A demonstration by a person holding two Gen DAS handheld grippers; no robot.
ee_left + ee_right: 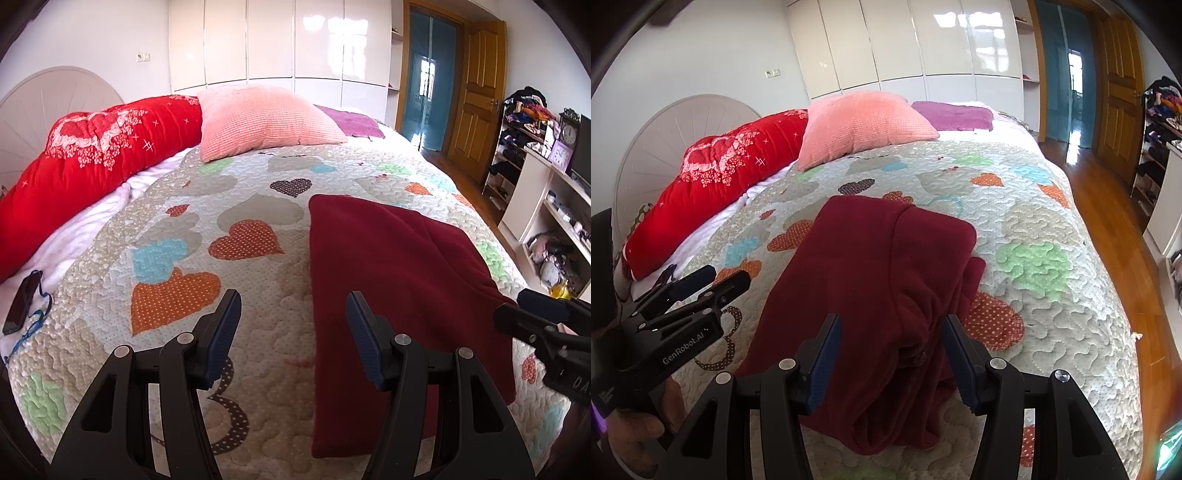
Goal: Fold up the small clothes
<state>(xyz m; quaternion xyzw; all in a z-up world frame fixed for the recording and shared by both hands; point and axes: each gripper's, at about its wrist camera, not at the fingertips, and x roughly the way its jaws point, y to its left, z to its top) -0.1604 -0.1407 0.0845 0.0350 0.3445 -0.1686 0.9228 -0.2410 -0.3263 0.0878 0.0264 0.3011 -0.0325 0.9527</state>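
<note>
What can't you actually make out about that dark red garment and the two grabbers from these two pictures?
- What kind of garment the dark red garment is: folded over itself in both views, so sleeves or legs are hidden.
- Its near hem: the right gripper covers part of it in the right wrist view.
- Whether the left gripper touches the quilt: height unclear in the left wrist view.
- The clock time: too small.

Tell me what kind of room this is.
A home bedroom, most likely: a bed with a heart-patterned quilt and pink pillow, a glossy white wardrobe behind it, and shelves of clothes by the door.
</note>
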